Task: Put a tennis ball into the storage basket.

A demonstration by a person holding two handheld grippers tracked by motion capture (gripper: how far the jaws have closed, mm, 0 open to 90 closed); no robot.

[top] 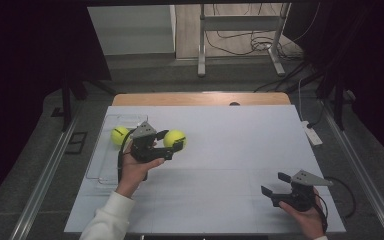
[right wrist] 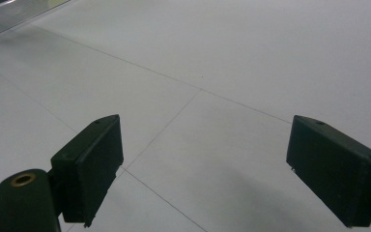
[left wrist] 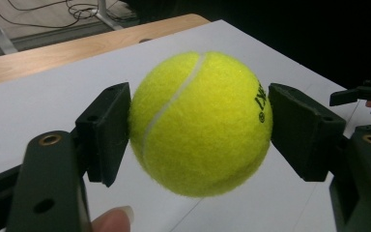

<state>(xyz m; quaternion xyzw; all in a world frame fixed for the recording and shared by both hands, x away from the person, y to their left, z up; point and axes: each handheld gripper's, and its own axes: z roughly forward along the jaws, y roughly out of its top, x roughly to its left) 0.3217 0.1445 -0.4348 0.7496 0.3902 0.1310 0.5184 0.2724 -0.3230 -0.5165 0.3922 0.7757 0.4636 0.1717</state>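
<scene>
Grip check: my left gripper (left wrist: 199, 126) has the tennis ball (left wrist: 200, 123) clamped between both pads, held above the white table (top: 230, 150) just right of the clear tray (top: 105, 150), where a second ball (top: 119, 135) sits. A ball has no long axis; its white seam runs diagonally, its black print faces one pad. My right gripper (right wrist: 203, 174) waits wide open, empty, low over the table, apparently on standby.

tennis ball (left wrist: 200, 123): fuzzy felt | claw (left wrist: 198, 130): matt black plastic | tray (top: 106, 150): clear, probably plastic
</scene>
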